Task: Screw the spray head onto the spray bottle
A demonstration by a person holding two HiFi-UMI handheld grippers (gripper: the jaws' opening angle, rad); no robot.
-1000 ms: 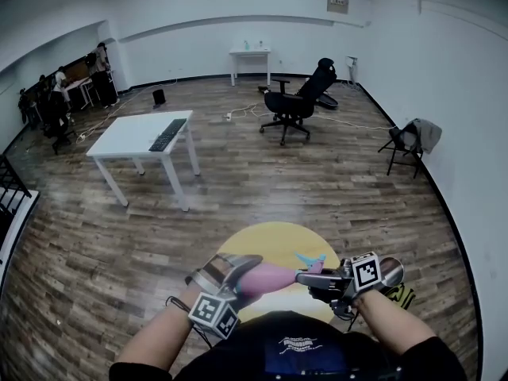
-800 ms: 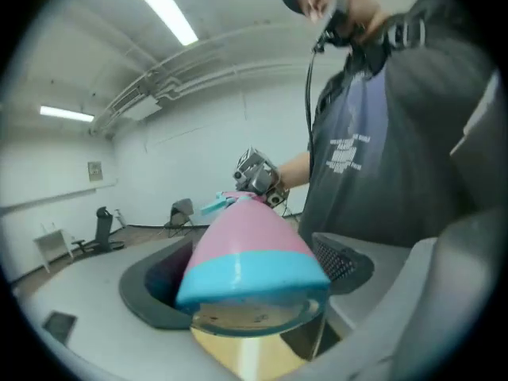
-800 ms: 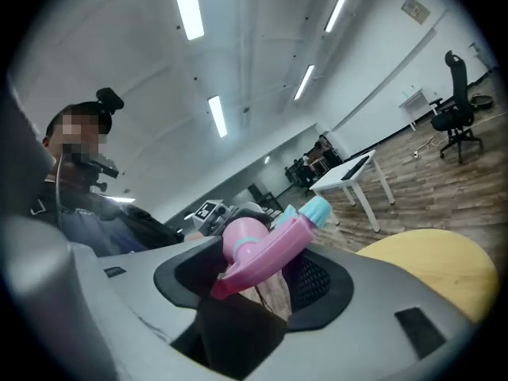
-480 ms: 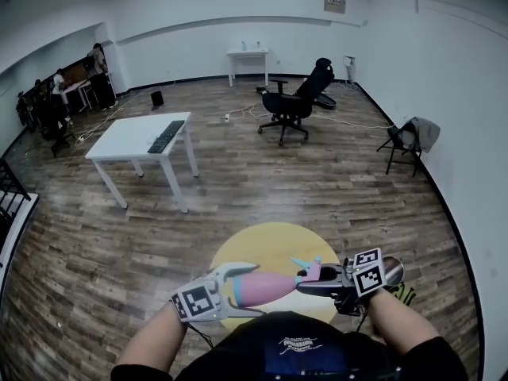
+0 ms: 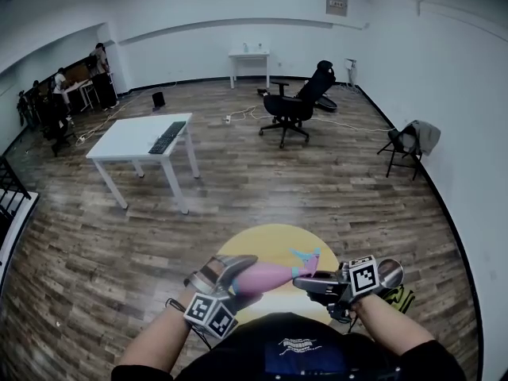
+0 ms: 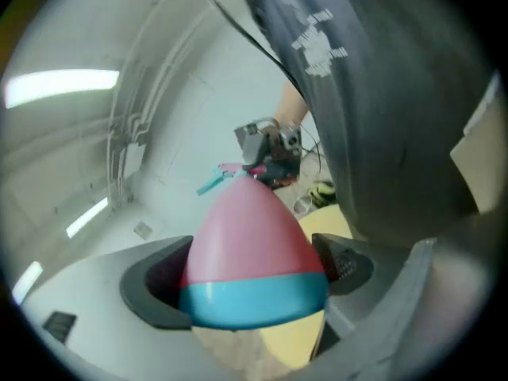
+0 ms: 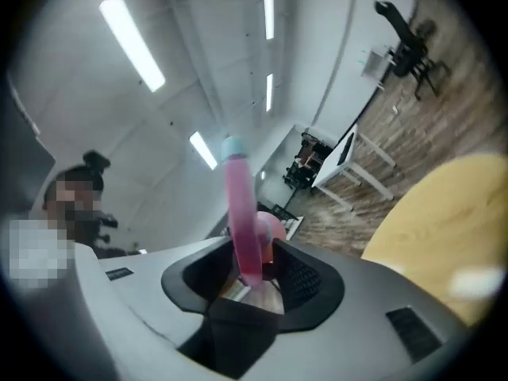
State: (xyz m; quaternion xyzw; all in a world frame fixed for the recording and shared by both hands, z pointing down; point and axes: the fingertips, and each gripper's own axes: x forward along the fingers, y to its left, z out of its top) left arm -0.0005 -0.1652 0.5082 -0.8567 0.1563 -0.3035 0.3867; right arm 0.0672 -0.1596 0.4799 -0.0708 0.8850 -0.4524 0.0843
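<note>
Over the yellow table (image 5: 266,240), in the head view, the left gripper (image 5: 246,278) and right gripper (image 5: 298,280) met nose to nose just in front of the person's chest. The forearms came in from either side, and the bottle (image 5: 271,275) lay nearly level between the grippers with the head (image 5: 308,257) at its neck. In the left gripper view, the jaws were clamped on the bottle's wide, teal-banded base, its neck pointing away toward the other gripper. In the right gripper view, the jaws had just been closing and pinched the pink head between them, its stem standing up in the picture. The screwing looked under way, with the right side closing to a hold. The next move would probably call for a roll of the right wrist to turn the head tighter, with the left gripper bracing the bottle against turning.
</note>
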